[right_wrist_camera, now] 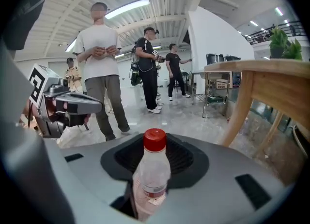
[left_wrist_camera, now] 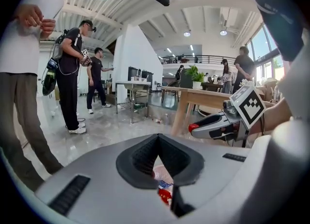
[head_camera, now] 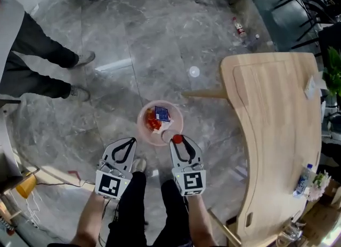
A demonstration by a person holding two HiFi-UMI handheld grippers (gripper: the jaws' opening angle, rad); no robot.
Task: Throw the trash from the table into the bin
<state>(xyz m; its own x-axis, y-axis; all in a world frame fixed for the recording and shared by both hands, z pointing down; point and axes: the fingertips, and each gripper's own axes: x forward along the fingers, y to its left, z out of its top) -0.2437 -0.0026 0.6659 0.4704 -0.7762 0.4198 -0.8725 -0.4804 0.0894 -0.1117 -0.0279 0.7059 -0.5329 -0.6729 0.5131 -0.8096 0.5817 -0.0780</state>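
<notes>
The bin (head_camera: 141,133) on the floor already has some trash in it, red and blue wrappers (head_camera: 157,118). The right tool (head_camera: 180,145) is closed around a clear bottle (right_wrist_camera: 151,170) with a red cap, at the near edge of the bin, so this piece is not dropped yet. The left tool (head_camera: 126,145) is shut and empty. On the worktop (head_camera: 272,134) a second bottle (head_camera: 303,181) and a white scrap (head_camera: 310,87) are left to clear, I think.
</notes>
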